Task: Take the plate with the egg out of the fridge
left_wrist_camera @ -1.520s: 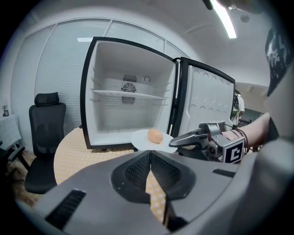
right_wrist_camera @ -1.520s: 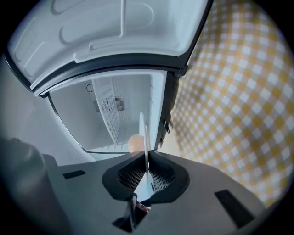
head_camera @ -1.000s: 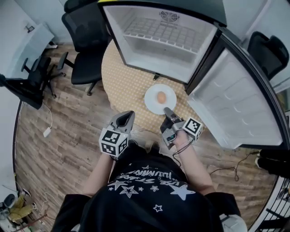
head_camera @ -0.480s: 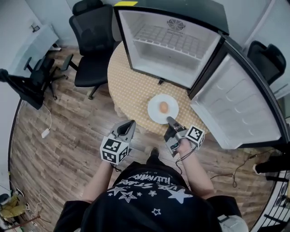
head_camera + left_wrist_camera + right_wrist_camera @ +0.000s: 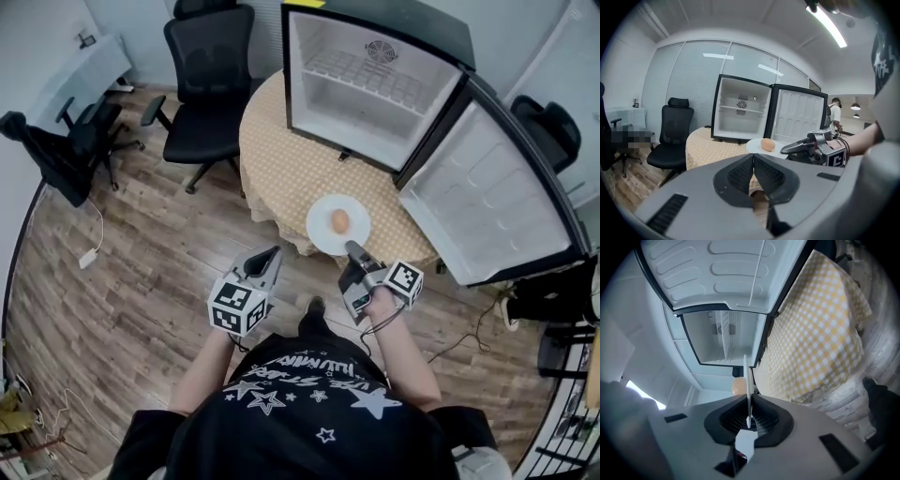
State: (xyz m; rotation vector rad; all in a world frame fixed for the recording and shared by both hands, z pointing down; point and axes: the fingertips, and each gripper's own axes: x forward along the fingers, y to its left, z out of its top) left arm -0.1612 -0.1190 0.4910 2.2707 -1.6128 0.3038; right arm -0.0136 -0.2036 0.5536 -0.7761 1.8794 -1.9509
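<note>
Plate [image 5: 321, 227] with egg [image 5: 339, 220], pinched by right gripper [image 5: 351, 247], outside open fridge [image 5: 375, 89]; left gripper [image 5: 273, 252] closed.

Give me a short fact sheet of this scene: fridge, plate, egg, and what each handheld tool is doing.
Fridge: door wide open
Plate: outside the fridge, rim pinched by the right gripper
Egg: lying on the plate
Left gripper: jaws together, holding nothing
Table: checked yellow cloth, fridge standing on it
</note>
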